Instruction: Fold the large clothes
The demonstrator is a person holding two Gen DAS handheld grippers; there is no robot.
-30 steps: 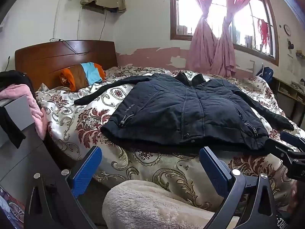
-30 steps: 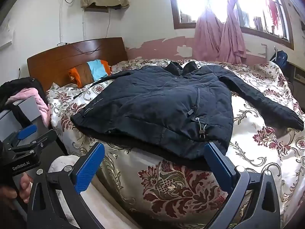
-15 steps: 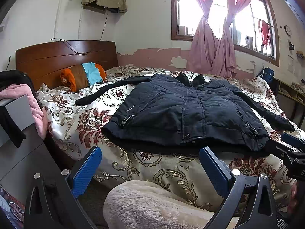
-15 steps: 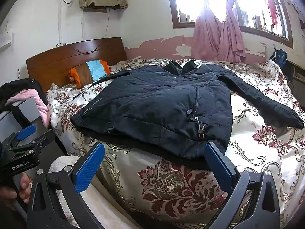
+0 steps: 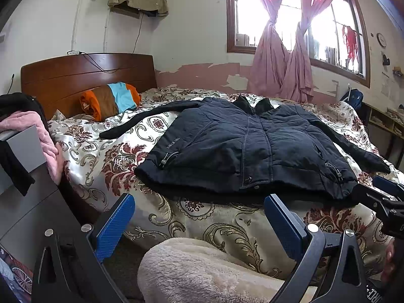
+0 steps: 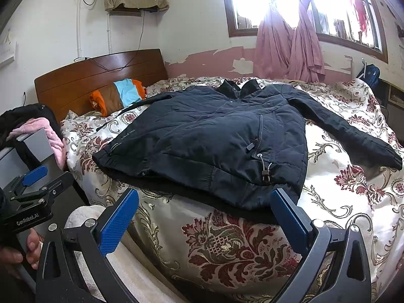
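The jacket (image 5: 252, 149) lies flat on the bed (image 5: 101, 151), its hem at the near edge, sleeves spread over bare quilt. Left tongs (image 5: 199, 224) and right tongs (image 6: 204, 217) hang wide open and empty just short of that hem.

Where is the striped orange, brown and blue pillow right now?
In both wrist views the striped pillow lies at the upper left, on the floral bedspread against the wooden headboard, beyond the outstretched sleeve of the dark jacket.
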